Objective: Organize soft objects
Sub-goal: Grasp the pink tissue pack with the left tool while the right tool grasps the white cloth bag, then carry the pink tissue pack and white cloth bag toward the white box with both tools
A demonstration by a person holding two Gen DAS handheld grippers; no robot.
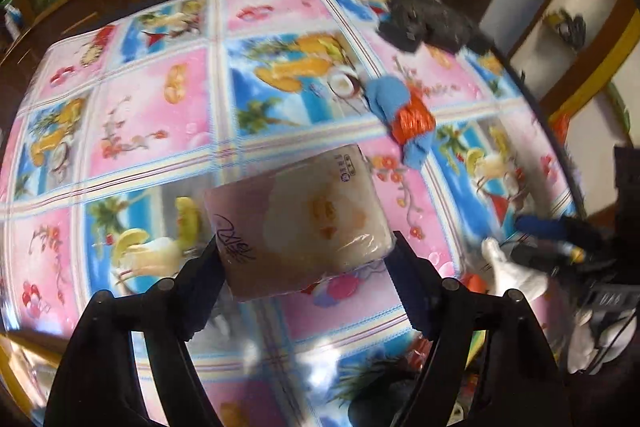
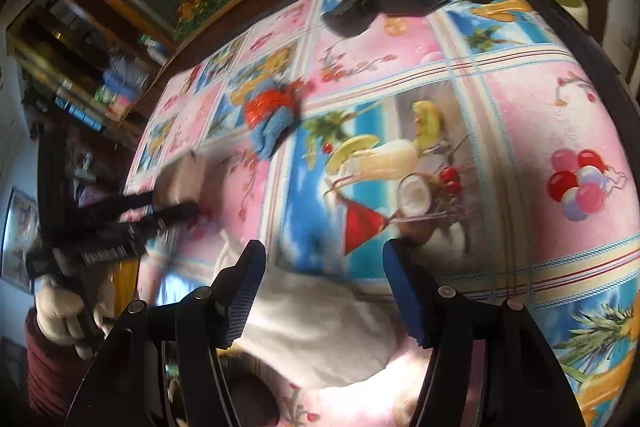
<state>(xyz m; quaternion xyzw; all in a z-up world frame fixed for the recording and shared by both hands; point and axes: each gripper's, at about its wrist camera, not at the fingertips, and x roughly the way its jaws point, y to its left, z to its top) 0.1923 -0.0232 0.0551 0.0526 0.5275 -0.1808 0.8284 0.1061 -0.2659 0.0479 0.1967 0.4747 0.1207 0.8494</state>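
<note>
Left hand-held gripper (image 1: 306, 259) clamped on a tissue pack (image 1: 298, 221), right hand-held gripper (image 2: 324, 283) wide open over a white cloth (image 2: 320, 327).

Up close on the left: both fingers pressed against the pack's two sides, plastic wrap a bit squished, pack tilted and lifted clear of the tabletop (image 1: 160, 107). Over on the right: jaws spread apart, gripping nothing, blue pads (image 2: 404, 295) either side of the white cloth lying flat near the tabletop's front edge. Further out, roughly mid-tabletop: a blue knit bundle wrapped in orange-red mesh (image 1: 404, 115), well apart from both. At the far edge: a crumpled black bag (image 1: 428, 15). All pretty motion-blurred, colourful fruit-and-cocktail print cover underneath everything.
</note>
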